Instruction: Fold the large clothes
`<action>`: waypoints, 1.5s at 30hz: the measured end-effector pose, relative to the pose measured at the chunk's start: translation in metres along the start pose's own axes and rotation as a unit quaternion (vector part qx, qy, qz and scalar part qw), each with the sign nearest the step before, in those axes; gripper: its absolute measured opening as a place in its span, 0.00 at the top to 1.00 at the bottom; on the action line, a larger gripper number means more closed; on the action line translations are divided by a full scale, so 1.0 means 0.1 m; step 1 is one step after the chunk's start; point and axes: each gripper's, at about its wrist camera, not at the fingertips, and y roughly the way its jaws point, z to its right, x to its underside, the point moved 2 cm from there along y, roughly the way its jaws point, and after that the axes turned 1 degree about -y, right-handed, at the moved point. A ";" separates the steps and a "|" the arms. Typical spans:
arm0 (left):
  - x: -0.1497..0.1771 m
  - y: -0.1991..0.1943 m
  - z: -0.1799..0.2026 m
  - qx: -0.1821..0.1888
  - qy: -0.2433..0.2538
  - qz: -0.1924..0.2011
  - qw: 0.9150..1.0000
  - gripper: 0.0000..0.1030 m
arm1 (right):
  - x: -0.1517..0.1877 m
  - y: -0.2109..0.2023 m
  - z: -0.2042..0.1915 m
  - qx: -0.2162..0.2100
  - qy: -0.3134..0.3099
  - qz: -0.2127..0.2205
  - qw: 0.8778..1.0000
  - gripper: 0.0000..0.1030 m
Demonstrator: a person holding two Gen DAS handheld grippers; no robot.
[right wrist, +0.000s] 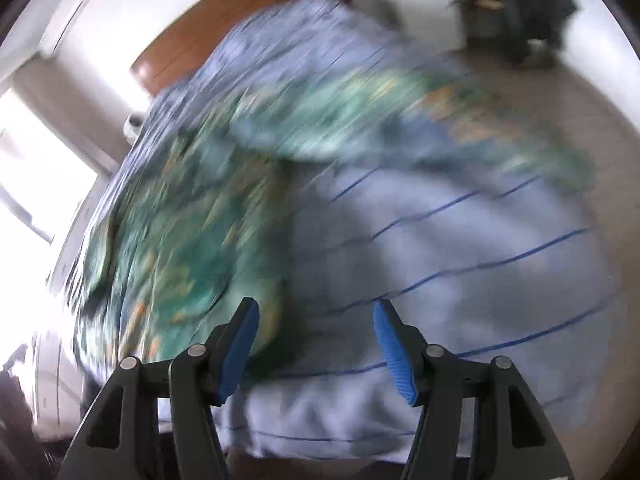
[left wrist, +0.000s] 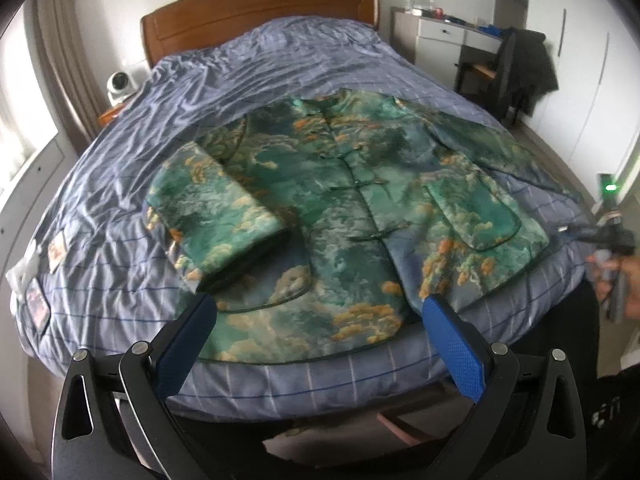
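Jacket point(left wrist: 344, 200) in green brocade with orange and white cloud patterns lies front-up across the near half of the bed point(left wrist: 248, 76), its frog-button placket running up the middle. One sleeve point(left wrist: 216, 216) is folded in over the chest, cuff toward the hem; the other sleeve point(left wrist: 516, 148) stretches out flat toward the bed's edge. The hem lies just short of the near edge of the blue checked duvet.

Below the hem hangs the left gripper point(left wrist: 320, 316), level and aimed up the bed, its blue pads point(left wrist: 452, 344) spread wide with nothing between them. At that view's far side the person's right hand point(left wrist: 624, 280) grips the handle of the other tool, off the bed's corner.

From the right wrist view, heavily blurred, the right gripper point(right wrist: 316, 328) is tilted, looking across the bed corner, fingers parted and empty, the jacket point(right wrist: 192, 248) ahead of its inner finger.

Beyond stand a wooden headboard point(left wrist: 256, 4), a white desk point(left wrist: 440, 36) and a dark chair point(left wrist: 516, 68).
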 end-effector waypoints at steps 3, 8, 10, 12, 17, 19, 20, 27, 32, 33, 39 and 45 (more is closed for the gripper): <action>0.03 -0.06 -0.02 -0.010 0.003 0.006 1.000 0.01 | 0.01 0.38 -0.10 -0.016 -0.010 -0.032 0.999 0.41; 0.10 -0.03 -0.24 -0.027 -0.030 -0.005 0.999 0.01 | 0.06 0.40 -0.24 -0.027 -0.025 -0.047 0.998 0.87; 0.10 0.04 -0.30 -0.026 -0.039 -0.015 0.999 0.01 | 0.13 0.25 -0.34 -0.032 -0.037 -0.051 0.997 0.87; 0.09 0.10 -0.31 -0.028 -0.031 -0.016 0.999 0.01 | 0.29 0.09 -0.47 -0.041 -0.039 -0.058 0.997 0.88; 0.07 0.30 -0.16 -0.079 0.086 0.030 0.993 0.01 | 0.52 -0.01 -0.58 -0.019 -0.026 -0.043 0.999 0.85; 0.09 0.53 -0.13 -0.112 0.157 0.037 0.981 0.01 | 0.50 0.03 -0.58 0.020 -0.035 -0.027 0.999 0.70; 0.09 0.66 -0.15 -0.119 0.184 0.029 0.975 0.01 | 0.48 0.07 -0.59 0.042 -0.035 -0.025 0.998 0.56; -0.07 1.75 -0.53 -0.159 0.263 -0.032 0.951 0.00 | 0.31 -0.16 -0.72 0.062 -0.048 0.023 0.997 0.52; -0.30 2.16 -1.00 -0.075 0.181 -0.070 0.978 0.18 | 0.40 -0.32 -0.88 0.056 -0.057 0.037 0.996 0.52; -0.36 2.15 -1.10 -0.043 0.150 -0.079 0.985 0.44 | 0.40 -0.32 -0.92 0.053 -0.059 0.037 0.996 0.52; -0.60 1.66 -1.76 0.024 -0.010 -0.033 0.999 0.91 | 0.45 -0.35 -1.21 0.046 -0.087 0.044 0.994 0.52; -0.87 1.03 -2.59 -0.030 -0.099 0.040 0.994 0.91 | 0.39 -0.26 -1.47 0.028 -0.114 0.042 0.992 0.52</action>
